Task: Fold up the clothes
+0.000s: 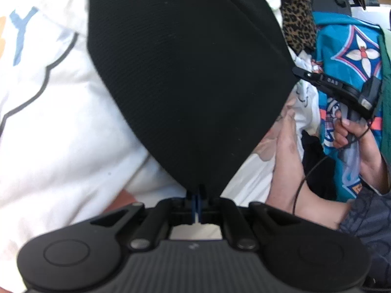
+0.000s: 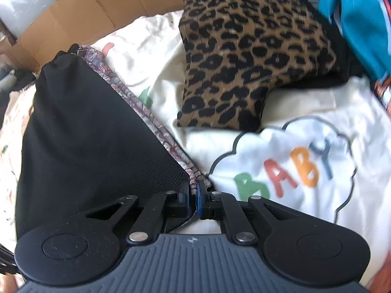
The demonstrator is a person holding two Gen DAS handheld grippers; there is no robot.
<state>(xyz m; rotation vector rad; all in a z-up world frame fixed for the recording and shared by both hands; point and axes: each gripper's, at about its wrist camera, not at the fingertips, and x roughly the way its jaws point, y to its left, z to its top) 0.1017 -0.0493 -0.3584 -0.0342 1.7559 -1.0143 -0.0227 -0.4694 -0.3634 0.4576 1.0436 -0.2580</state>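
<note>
Between my two claws hangs one black garment (image 1: 190, 78), pinched at two points. At my left gripper (image 1: 197, 200), the blue pads are closed tight on a lower corner of the cloth, which fans up and away from the fingertips in a broad dark sheet; finely ribbed weave, matte, edges straight. At my right gripper (image 2: 194, 195), the pads are clamped on the garment's hem, where black mesh-like lining (image 2: 97, 134) meets a narrow band of grey-pink patterned fabric (image 2: 156, 124) running diagonally up from the jaws. Seen from the left wrist, the right gripper (image 1: 297, 70) nips the sheet's far edge, with my hand (image 1: 347, 129) on its handle. Beneath: white bedding (image 2: 293, 112), soft and creased, printed with a grey-outlined cloud bearing the letters BABY (image 2: 286, 171) in green, red, orange and blue. Beyond, well apart from the claws: folded leopard-print cloth (image 2: 244, 48), tan with black spots; teal garment (image 1: 342, 48) with a diamond flower motif; brown cardboard (image 2: 85, 12).
</note>
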